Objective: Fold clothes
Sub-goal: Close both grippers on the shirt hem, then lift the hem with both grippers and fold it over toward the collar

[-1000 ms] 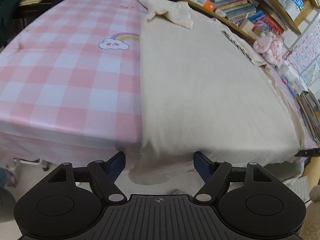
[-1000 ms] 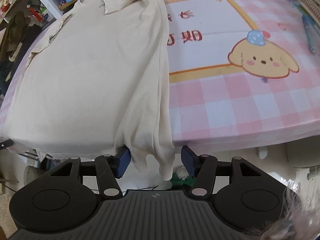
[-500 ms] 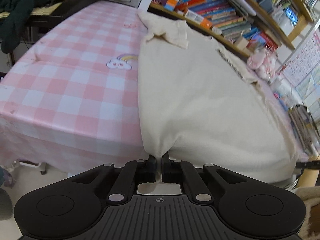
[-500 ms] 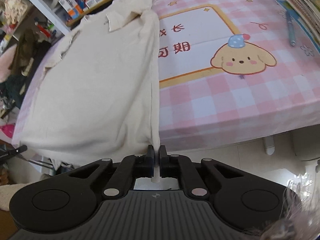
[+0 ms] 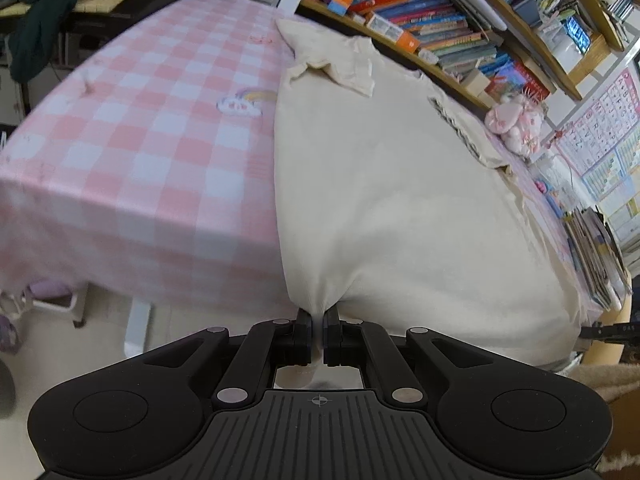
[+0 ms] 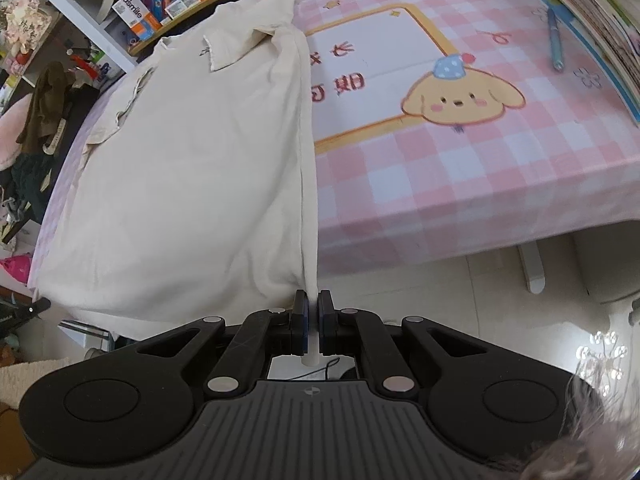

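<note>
- Pink checked cloth (image 6: 460,184) over table, printed with dog (image 6: 460,100), rainbow (image 5: 244,101).
- Bookshelves (image 5: 432,28) along far edge; box (image 6: 138,14) reading "usmile".
- Cream shirt (image 5: 380,184) spread flat, hem past near edge.
- Left gripper (image 5: 318,334), right gripper (image 6: 313,324) clamped on hem corners.

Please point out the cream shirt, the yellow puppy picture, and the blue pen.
cream shirt (image 6: 192,168): right wrist view, middle of body.
yellow puppy picture (image 6: 460,100): right wrist view, face.
blue pen (image 6: 555,40): right wrist view, barrel.
</note>
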